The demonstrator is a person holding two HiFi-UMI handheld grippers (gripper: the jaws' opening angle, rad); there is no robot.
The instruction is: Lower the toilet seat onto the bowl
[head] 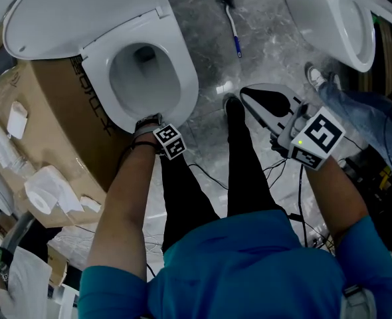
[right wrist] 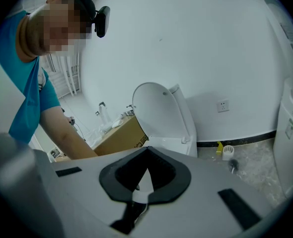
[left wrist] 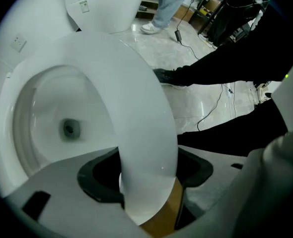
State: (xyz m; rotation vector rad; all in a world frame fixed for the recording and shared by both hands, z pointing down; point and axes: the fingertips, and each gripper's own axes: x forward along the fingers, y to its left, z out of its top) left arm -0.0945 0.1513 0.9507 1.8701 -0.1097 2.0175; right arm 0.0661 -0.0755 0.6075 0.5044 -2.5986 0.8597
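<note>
Marble floor (head: 269,45) surrounds the bowl (head: 143,78). The toilet seat (head: 186,88) lies down on the bowl. At the bowl's front, the left claw (head: 148,121) stands apart around the seat rim. The right claw (head: 256,95), beside the bowl, is closed together and empty.

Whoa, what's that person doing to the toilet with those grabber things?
A person in a blue shirt holds a tool in each hand. The left tool sits at the front of the toilet seat, jaws wide open around the rim. The seat looks down on the bowl; the lid stands up. The right tool is held off to the side, shut and empty.
</note>
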